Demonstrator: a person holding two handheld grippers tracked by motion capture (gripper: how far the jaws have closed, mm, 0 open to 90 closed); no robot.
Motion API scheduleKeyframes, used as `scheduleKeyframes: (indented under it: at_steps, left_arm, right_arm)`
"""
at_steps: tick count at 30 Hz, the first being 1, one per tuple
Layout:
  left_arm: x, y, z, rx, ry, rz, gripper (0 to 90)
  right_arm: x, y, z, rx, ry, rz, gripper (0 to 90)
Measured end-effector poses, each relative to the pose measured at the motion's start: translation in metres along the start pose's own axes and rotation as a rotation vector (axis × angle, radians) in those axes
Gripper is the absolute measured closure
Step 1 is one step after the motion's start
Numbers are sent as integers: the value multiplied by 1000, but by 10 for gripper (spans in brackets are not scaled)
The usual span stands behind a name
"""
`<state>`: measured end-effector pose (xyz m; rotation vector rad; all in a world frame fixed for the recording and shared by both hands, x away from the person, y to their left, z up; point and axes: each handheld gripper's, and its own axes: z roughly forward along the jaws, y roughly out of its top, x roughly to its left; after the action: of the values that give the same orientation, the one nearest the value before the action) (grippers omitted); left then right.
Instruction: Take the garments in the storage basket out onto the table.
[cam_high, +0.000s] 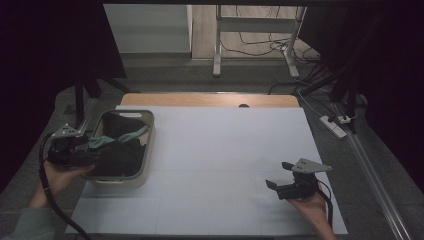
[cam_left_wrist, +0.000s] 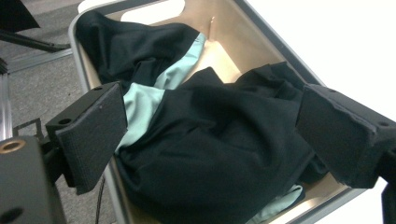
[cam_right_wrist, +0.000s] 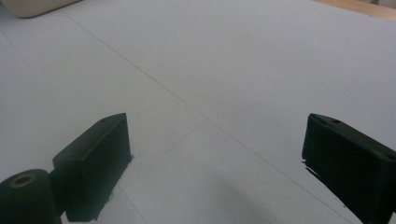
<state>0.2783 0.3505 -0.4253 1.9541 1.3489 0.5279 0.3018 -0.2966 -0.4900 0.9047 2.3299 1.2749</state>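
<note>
Near right: right tool (cam_high: 280, 181) sits low over the bare white desk (cam_high: 225, 165), jaws wide, nothing btwn them; prob. parked out of the way w/ nothing to do yet. Near left: left tool (cam_high: 92, 156) at the near-left rim of the beige basket (cam_high: 148, 150), jaws wide, straddling the dark garment (cam_left_wrist: 219, 144) w/o pinching it, lined up for a grab. Garment w/ mint-green panel (cam_left_wrist: 140, 105) lies bunched inside the basket, far-left part of desk.

High view is dim, its corners falling to black (heavy vignetting). The white tabletop (cam_high: 220, 165) is the brightest area. Left gripper view overexposes that surface to glare. Right gripper view shows a soft shadow at bottom centre; near jaws slightly blurred.
</note>
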Motion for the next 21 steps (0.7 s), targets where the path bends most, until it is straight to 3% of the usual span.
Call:
scheduleKeyframes:
  at_steps: [21]
  left_arm:
    - [16,-18,14,125,-49,-22,28]
  right_arm:
    - [0,-1,3,19,5,1,70]
